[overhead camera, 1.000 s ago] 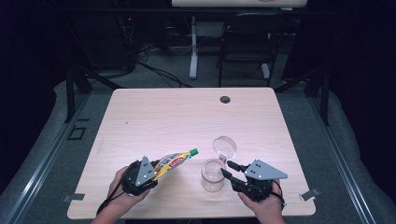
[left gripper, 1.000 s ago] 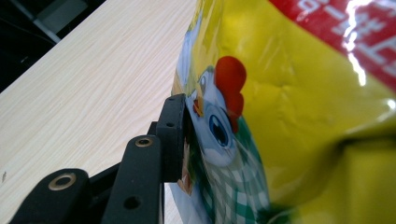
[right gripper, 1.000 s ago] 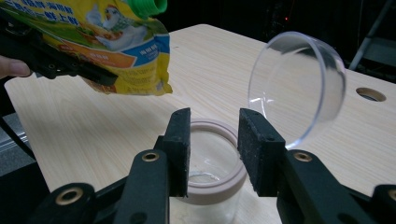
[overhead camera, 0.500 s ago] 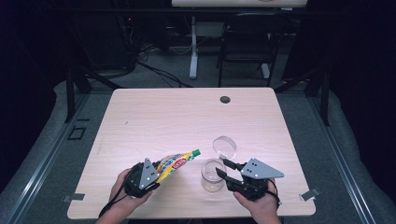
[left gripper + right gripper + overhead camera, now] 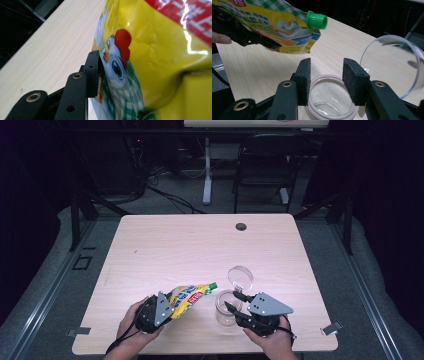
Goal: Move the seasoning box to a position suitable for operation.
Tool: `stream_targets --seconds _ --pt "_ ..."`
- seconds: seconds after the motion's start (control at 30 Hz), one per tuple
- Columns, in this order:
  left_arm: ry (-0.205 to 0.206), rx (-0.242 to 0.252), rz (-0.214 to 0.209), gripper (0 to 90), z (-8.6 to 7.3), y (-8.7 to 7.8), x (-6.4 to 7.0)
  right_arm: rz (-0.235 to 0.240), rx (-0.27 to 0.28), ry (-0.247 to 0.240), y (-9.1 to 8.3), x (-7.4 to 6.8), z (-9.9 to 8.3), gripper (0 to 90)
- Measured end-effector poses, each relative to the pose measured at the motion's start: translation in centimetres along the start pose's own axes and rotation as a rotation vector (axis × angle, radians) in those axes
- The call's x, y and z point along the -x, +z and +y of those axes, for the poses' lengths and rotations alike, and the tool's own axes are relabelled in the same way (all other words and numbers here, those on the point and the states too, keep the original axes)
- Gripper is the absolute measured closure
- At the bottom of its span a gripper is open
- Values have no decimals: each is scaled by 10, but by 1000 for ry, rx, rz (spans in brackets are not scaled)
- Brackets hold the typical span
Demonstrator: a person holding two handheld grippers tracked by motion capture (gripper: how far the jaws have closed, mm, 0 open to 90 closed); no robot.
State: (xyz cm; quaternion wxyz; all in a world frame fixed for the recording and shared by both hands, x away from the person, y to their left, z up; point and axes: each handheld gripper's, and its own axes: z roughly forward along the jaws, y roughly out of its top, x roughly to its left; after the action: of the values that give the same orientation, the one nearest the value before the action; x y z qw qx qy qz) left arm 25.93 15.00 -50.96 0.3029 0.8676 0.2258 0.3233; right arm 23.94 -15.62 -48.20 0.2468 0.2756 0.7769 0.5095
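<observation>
The left gripper [image 5: 167, 306] is near the front edge of the table [image 5: 200, 245], at the left side, and it is clamped on a yellow pouch [image 5: 189, 296]. In the left gripper view one black jaw presses against the printed side of the pouch, where a cartoon chicken with a red comb is drawn; the other jaw is hidden behind the pouch. The pouch is lifted above the table and lies almost flat, slightly tilted, with its green cap [image 5: 316, 20] pointing to the right, toward the jar [image 5: 226, 308]. The cap is closed on the spout. The jar is a clear glass one, it stands upright on the table near the front edge, and it has no lid on it. Its lid [image 5: 240, 276] is clear and round, with a hinge, and it stands open just behind the jar. The right gripper [image 5: 234, 301] is at the right side of the jar, with its jaws parted and holding nothing. In the right gripper view the two black pads [image 5: 305, 80] stand over the near rim of the jar [image 5: 332, 100], one at each side, and I cannot tell whether they touch the rim. In this view the cap hangs above and beyond the jar mouth, not over it.
</observation>
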Motion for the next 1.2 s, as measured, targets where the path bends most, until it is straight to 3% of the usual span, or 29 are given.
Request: stream_targets --seconds 0.33,0.47,0.63,0.9,1.2 --pt "76 -31 1 639 4 9 9 3 -12 -6 5 0 -2 580" --pt "84 -38 10 639 6 11 11 1 -13 -7 7 -3 -2 580" --pt "112 -46 17 639 10 14 12 -1 -36 -53 8 -12 0 609" --pt "145 -57 19 639 13 14 15 -5 -44 -73 9 -14 1 683" --pt "172 -80 39 640 14 15 18 -1 -48 -84 9 -17 1 690"
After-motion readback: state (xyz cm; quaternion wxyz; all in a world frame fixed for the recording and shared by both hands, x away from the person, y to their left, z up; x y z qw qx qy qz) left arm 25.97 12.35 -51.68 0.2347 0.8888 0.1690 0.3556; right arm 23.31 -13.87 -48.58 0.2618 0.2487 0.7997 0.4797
